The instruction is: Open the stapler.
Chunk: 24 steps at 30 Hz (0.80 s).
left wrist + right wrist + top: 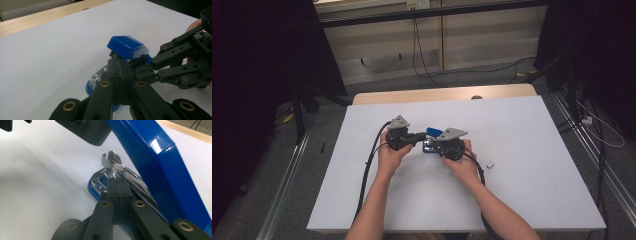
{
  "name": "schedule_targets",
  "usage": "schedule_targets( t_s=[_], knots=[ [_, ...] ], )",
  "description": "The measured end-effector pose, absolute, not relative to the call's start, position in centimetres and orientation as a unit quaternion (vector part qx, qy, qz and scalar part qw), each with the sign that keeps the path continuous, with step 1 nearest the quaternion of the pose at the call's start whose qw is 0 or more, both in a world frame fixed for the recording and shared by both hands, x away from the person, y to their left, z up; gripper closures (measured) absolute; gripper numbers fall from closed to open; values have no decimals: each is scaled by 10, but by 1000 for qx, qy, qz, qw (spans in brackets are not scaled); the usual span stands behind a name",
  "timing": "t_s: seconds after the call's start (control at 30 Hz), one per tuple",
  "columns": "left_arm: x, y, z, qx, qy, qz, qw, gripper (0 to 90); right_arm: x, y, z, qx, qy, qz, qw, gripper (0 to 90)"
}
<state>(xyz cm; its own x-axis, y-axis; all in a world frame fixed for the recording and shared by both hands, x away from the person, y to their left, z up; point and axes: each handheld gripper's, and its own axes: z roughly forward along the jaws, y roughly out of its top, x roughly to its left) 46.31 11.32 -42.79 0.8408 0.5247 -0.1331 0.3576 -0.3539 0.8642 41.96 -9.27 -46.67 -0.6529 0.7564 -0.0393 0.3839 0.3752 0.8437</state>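
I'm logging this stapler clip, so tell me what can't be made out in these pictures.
- High view: the blue stapler with a raised top is mostly covered by the left gripper and right gripper.
- High view: the small white piece on the white table is too small to identify.
- Left gripper view: what the shut jaws pinch is hidden behind them.
- Right gripper view: the stapler's top is cut off by the frame edge.

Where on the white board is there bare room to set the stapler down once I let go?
The white board is bare along its far edge, by the wooden strip, and across its left side. On the right, only a small grey piece lies near the right hand. The middle is crowded: left gripper and right gripper meet at the blue stapler.
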Motion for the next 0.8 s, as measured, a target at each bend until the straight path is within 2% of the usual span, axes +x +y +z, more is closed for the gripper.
schedule_targets(
  t_s=[0.4, 0.8],
  knots=[
    [463, 112, -427, 815, 272, 82, 505, 900, 420, -94, -466, 366, 792, 442, 208, 900],
    [462, 111, -426, 817, 267, 82, 505, 897, 422, -85, -459, 380, 763, 467, 234, 900]
  ],
)
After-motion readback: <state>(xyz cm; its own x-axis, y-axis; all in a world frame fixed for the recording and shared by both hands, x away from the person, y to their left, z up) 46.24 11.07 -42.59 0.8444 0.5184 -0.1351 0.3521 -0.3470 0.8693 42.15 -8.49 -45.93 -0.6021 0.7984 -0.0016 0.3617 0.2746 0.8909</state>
